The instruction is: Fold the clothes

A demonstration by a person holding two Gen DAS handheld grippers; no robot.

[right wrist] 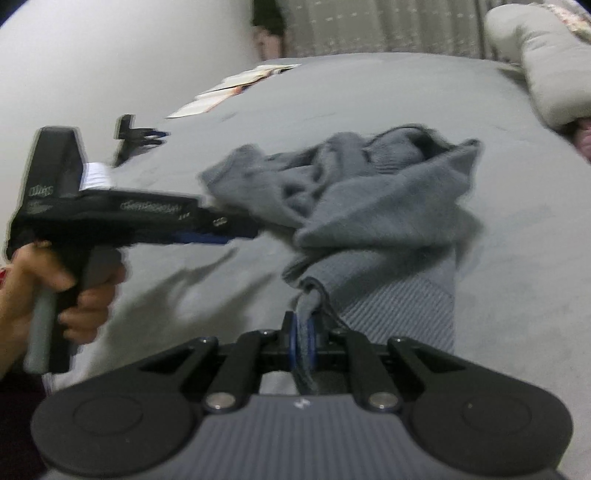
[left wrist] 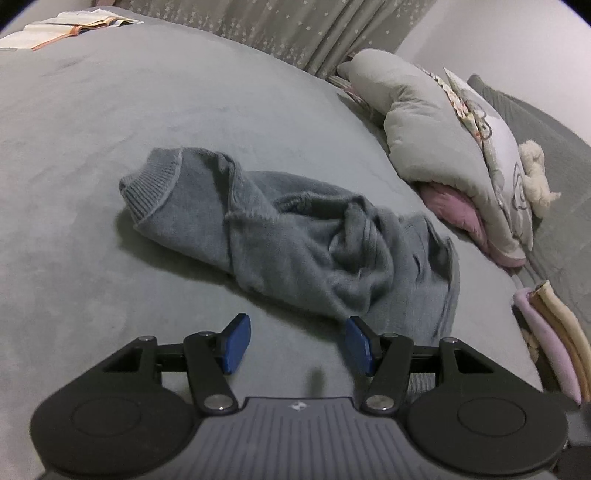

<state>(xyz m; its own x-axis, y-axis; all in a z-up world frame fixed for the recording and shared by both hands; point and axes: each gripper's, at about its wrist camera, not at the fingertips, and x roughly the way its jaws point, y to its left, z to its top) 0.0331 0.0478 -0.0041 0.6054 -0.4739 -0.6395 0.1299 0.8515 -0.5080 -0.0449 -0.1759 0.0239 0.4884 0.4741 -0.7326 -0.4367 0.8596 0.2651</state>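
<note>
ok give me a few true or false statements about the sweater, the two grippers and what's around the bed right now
1. The right gripper is shut on an edge of the grey sweater. True.
2. The left gripper is clamped on the sweater too. False: its jaws stand apart with nothing between them.
3. The sweater is folded into a neat rectangle. False: it lies crumpled on the bed.
4. Pillows are piled at the bed's edge. True.
5. Open books lie on the far part of the bed. True.
</note>
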